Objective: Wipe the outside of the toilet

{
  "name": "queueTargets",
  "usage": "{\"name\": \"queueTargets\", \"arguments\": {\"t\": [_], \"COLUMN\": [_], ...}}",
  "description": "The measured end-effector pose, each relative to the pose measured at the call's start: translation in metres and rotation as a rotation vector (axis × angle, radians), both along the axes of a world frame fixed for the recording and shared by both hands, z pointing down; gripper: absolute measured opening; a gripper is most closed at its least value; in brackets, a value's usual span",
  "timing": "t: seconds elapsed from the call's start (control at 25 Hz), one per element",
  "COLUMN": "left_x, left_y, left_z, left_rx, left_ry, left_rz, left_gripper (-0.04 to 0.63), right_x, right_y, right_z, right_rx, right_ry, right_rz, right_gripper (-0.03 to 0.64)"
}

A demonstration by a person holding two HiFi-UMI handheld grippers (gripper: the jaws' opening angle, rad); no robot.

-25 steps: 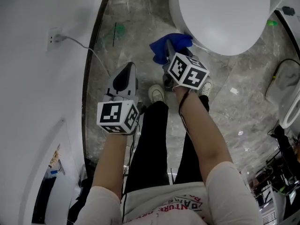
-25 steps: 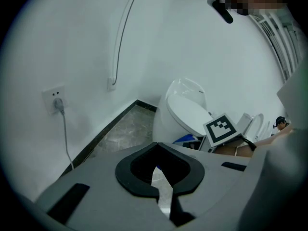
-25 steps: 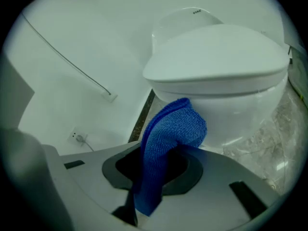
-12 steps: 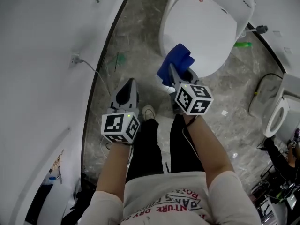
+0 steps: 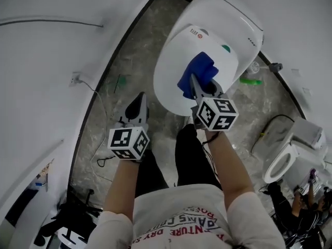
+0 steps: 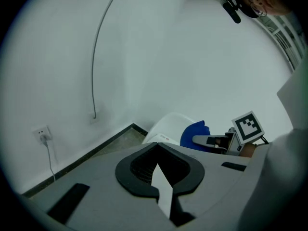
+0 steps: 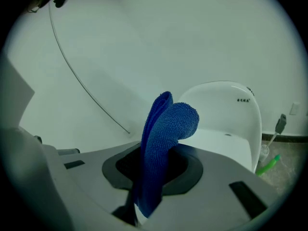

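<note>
Your right tongs (image 5: 198,87) are clamped on a blue cloth (image 5: 200,69), holding it over the closed lid of the white toilet (image 5: 179,61) in front of you. Your left tongs (image 5: 138,104) are pressed together with nothing between them, over the grey floor (image 5: 119,61) left of the toilet.

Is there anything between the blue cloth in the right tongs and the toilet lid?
Nothing visible stands between them. The right tongs grip the blue cloth over the closed toilet lid, and no object lies in the way.
</note>
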State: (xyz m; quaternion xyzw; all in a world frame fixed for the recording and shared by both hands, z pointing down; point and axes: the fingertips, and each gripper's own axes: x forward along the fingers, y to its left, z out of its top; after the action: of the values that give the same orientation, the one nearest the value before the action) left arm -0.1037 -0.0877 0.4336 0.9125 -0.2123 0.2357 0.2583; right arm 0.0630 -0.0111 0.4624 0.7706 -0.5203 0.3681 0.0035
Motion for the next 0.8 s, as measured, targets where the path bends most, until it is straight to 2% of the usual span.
{"name": "queueTargets", "arguments": {"t": [0.24, 0.36, 0.56, 0.8], "left_x": [0.079, 0.105, 0.133, 0.156], "left_y": [-0.003, -0.029, -0.077, -0.124], "left_z": [-0.015, -0.009, 0.004, 0.016], "left_rx": [-0.014, -0.004, -0.02, -0.041], "left_ry": [0.052, 0.041, 0.034, 0.007], "left_rz": [-0.104, -0.132, -0.169, -0.186], "left_gripper": [0.006, 0.006, 0.006, 0.006], "right_x": [0.112, 0.155, 0.205, 0.247], "right_y": [-0.014, -0.041, -0.101, -0.168], "right_z": [-0.027, -0.031, -0.036, -0.05], "right_rx": [-0.083, -0.128, -0.182, -0.225], "right_ry": [0.11, 0.174, 0.249, 0.317], "right_rz": [-0.094, -0.141, -0.212, -0.232], "right_gripper": [0.077, 0.077, 0.077, 0.077]}}
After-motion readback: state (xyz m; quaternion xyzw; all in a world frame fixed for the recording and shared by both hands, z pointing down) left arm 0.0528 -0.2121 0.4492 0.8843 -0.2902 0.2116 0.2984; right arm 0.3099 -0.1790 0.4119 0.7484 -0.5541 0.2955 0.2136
